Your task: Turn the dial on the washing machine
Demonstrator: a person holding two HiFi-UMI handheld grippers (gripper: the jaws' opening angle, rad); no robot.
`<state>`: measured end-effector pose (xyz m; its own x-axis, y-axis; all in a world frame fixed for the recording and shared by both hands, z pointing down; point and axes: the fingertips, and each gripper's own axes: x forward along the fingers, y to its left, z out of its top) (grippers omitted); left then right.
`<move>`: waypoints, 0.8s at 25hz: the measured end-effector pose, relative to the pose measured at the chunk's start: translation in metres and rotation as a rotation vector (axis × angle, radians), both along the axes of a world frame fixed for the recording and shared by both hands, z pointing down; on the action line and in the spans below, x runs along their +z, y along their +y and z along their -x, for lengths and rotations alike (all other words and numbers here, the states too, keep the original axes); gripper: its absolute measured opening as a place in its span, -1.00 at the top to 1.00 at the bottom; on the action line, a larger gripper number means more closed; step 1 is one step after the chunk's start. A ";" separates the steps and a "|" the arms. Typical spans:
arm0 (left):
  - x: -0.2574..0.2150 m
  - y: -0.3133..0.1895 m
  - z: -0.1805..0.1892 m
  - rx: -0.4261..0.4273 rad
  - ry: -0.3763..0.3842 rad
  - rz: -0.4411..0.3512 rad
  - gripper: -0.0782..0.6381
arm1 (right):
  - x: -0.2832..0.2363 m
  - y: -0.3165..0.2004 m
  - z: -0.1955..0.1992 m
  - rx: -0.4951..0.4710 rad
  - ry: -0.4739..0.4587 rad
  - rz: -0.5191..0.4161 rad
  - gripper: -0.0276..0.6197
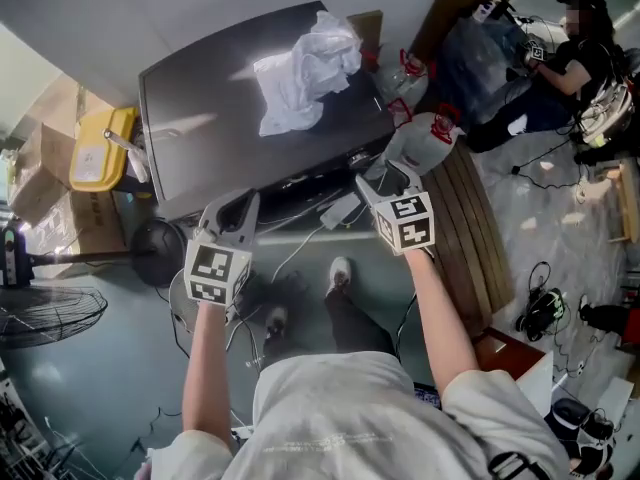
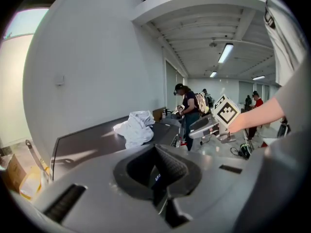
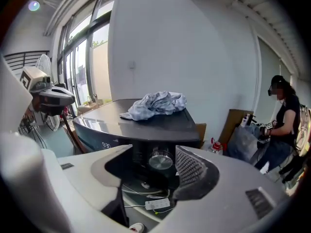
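The washing machine (image 1: pixel 230 118) has a dark grey top with a crumpled white cloth (image 1: pixel 300 78) lying on it. Its round silver dial (image 3: pixel 161 160) sits on the dark front panel, below the lid (image 3: pixel 146 123). My right gripper (image 1: pixel 385 183) is at the machine's front right corner. In the right gripper view it (image 3: pixel 153 154) stands open, with the dial straight ahead between the jaws and the pads clear of it. My left gripper (image 1: pixel 235 218) hangs in front of the machine's left half, away from the panel. Its jaws (image 2: pixel 155 152) meet with nothing between them.
A yellow container (image 1: pixel 100 148) on cardboard boxes stands left of the machine, with a floor fan (image 1: pixel 50 313) nearer me. A wooden pallet (image 1: pixel 480 228) lies to the right. A person (image 1: pixel 580 48) stands at the back right. Cables trail over the floor.
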<state>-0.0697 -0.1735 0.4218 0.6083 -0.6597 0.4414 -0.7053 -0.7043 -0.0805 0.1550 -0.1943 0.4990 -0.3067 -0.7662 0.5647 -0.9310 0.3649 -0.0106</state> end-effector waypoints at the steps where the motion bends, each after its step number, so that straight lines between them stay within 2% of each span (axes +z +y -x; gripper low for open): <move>1: 0.004 -0.001 -0.002 -0.011 -0.009 0.004 0.74 | 0.010 -0.006 -0.002 0.000 0.012 0.006 0.09; 8: 0.036 0.000 -0.013 -0.063 -0.030 0.026 0.74 | 0.073 -0.031 -0.003 -0.074 0.137 0.003 0.00; 12: 0.059 0.007 -0.013 -0.102 -0.017 0.063 0.74 | 0.078 -0.039 0.004 -0.091 0.161 -0.051 -0.02; 17: 0.071 0.025 -0.012 -0.133 -0.011 0.099 0.74 | 0.089 -0.042 0.006 -0.131 0.280 -0.065 -0.02; 20: 0.070 0.030 -0.009 -0.150 0.002 0.102 0.74 | 0.089 -0.046 0.004 -0.110 0.327 -0.085 -0.01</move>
<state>-0.0612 -0.1438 0.4917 0.5073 -0.6948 0.5098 -0.8033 -0.5955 -0.0122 0.1505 -0.2402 0.5883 -0.2042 -0.7872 0.5820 -0.8351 0.4503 0.3161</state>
